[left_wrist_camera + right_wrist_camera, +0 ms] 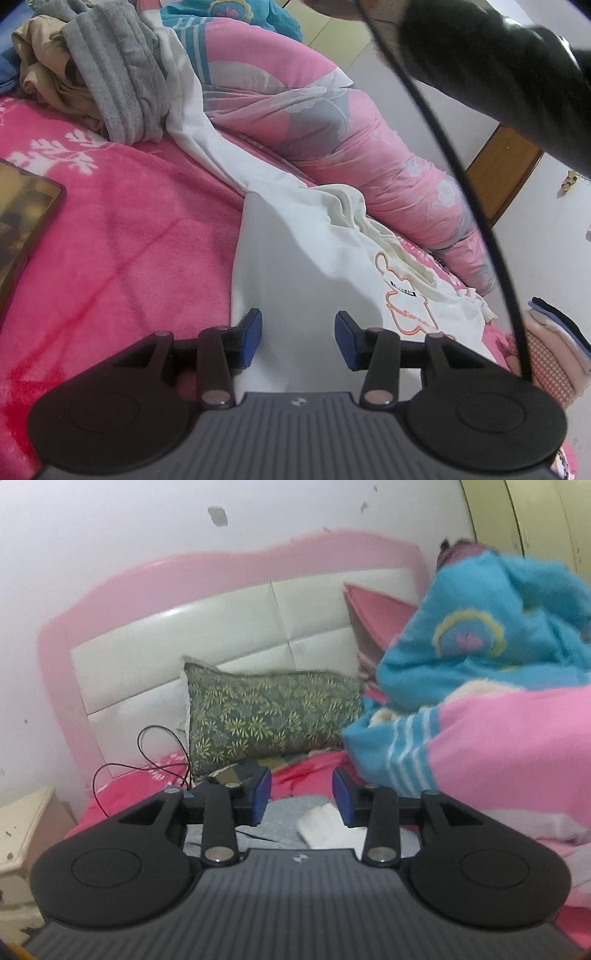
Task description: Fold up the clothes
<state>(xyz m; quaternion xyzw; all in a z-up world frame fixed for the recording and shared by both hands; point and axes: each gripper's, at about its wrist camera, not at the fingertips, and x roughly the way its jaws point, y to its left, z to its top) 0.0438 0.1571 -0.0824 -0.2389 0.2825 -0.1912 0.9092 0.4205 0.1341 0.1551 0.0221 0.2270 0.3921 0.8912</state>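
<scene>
A white sweatshirt with an orange bear outline lies spread on the pink bed cover. My left gripper hovers over its near part, jaws open, only flat white cloth showing between the blue pads. A grey garment and a beige one are heaped at the far left. In the right wrist view my right gripper stands open with nothing between its pads. A grey cloth and a small white folded piece lie just beneath it.
A pink floral quilt runs along the sweatshirt's far side. A tablet lies at the left, a folded stack at the right. A dark sleeve and black cable cross above. Green pillow, headboard, blue blanket, nightstand.
</scene>
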